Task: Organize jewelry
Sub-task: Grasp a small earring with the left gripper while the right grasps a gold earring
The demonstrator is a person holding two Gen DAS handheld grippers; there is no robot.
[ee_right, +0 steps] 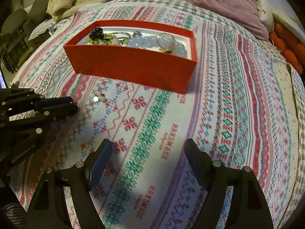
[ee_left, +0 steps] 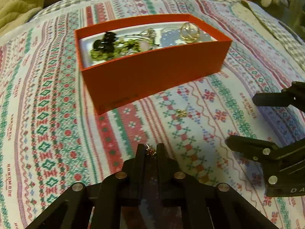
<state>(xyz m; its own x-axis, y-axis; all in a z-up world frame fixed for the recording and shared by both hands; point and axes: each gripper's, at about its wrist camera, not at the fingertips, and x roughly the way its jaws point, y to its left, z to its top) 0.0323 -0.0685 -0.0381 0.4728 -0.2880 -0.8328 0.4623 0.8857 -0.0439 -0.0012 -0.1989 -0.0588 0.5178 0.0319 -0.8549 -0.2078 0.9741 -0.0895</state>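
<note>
The patterned bedspread (ee_left: 57, 114) fills both views, and the red box (ee_left: 152, 76) sits on it in the upper middle of each frame, open at the top. Most of the sorting looks done: inside the box lie a green bead strand (ee_left: 106, 54) with dark beads (ee_left: 103, 42) at its left end, pale blue beads (ee_right: 150, 42) toward the right, and a clear round piece (ee_left: 189, 31) at the far right (its exact kind is hard to tell through the blur).

Two small items remain outside. In the left wrist view, a small gold piece (ee_left: 181, 113) lies on the bedspread just below the box's near wall, right of centre; the same shiny bit shows in the right wrist view at middle left.

The left gripper (ee_left: 150, 150), at the bottom centre of its own view, is pressed together on a tiny gold earring (ee_left: 150, 151), pinched at the fingertips. My guess is this goes into the box next.

The right gripper (ee_right: 147, 160) stands spread wide at the bottom of its view, nothing between its fingers, well apart from the box.
</note>
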